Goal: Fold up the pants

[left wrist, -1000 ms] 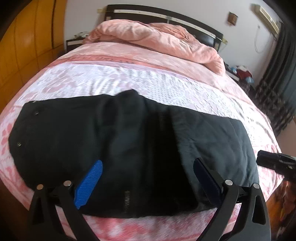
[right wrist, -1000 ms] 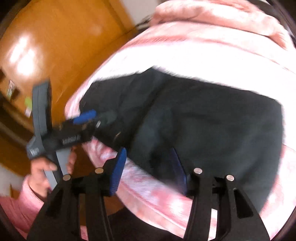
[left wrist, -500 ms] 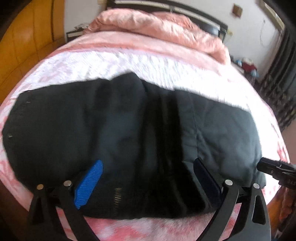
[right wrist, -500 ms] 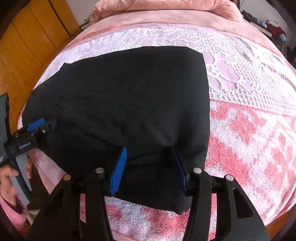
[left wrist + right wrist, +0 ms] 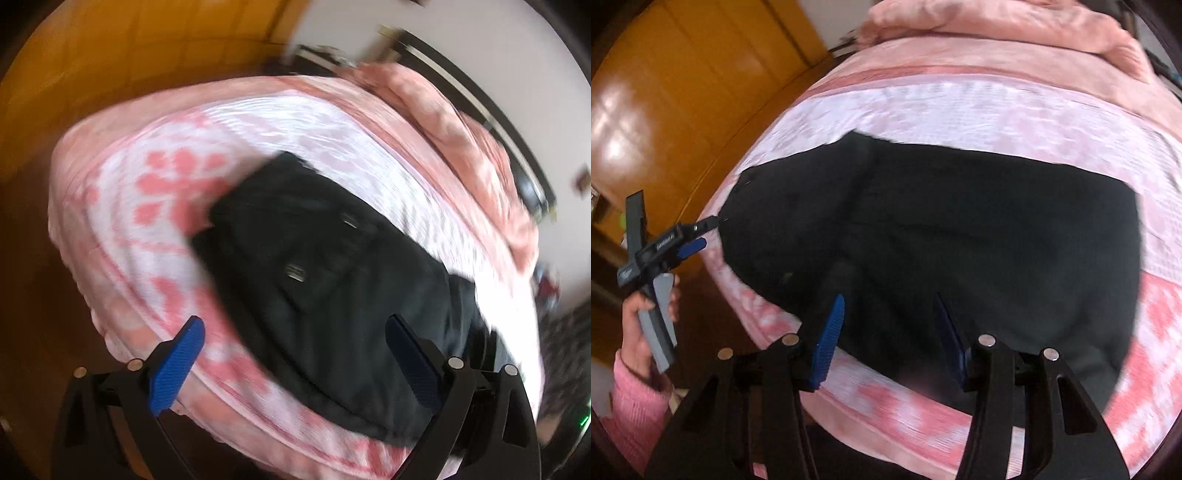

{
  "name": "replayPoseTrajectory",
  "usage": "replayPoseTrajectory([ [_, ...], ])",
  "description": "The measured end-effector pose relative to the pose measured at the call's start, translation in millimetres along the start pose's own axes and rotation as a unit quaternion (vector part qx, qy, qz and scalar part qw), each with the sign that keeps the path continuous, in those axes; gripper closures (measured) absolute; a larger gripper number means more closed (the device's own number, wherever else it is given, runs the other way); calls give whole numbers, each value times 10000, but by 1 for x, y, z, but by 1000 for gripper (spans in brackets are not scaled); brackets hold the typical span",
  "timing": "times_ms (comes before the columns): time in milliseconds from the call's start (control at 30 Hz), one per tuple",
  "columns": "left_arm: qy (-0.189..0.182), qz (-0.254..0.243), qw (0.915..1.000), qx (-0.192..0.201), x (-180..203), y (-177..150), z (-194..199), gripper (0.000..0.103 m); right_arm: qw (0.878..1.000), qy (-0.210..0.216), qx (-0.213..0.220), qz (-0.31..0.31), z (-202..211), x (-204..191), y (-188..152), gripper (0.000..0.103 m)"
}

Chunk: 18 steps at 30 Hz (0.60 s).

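Observation:
Black pants [image 5: 332, 280] lie folded on the pink and white bedspread; in the right wrist view they [image 5: 960, 229] spread across the middle of the bed. My left gripper [image 5: 295, 354] is open and empty, hovering over the pants' near left end. It also shows in the right wrist view [image 5: 701, 234] at the pants' left edge, held in a hand. My right gripper [image 5: 890, 325] is open and empty, over the pants' near edge. The left wrist view is blurred.
The bedspread [image 5: 960, 107] covers the bed. A pink quilt [image 5: 997, 22] is piled at the headboard end. An orange wooden wardrobe [image 5: 683, 92] stands to the left of the bed. The bed's near edge [image 5: 886, 406] is just below my right gripper.
The left gripper swung left, off the middle of the pants to their left end. The right gripper drew back and turned left. Both stayed open.

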State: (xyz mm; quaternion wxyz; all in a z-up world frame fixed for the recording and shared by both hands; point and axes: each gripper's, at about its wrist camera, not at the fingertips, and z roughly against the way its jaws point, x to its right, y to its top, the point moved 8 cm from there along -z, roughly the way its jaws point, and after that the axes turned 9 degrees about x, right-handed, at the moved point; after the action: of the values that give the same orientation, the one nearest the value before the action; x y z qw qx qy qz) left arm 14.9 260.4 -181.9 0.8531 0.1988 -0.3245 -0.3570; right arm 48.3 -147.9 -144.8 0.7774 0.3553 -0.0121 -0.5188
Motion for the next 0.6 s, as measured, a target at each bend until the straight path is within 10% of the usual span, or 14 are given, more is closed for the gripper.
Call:
replayPoseTrajectory([
  [267,-742,1655,9827,-364,-47,13,-42,22,9986,-10,-454,252,-51,-26,1,52],
  [600,-1071,2134,9704,-372,-65,16,-71,28,9983,-98,-507,262,-56,-17,-10,53],
])
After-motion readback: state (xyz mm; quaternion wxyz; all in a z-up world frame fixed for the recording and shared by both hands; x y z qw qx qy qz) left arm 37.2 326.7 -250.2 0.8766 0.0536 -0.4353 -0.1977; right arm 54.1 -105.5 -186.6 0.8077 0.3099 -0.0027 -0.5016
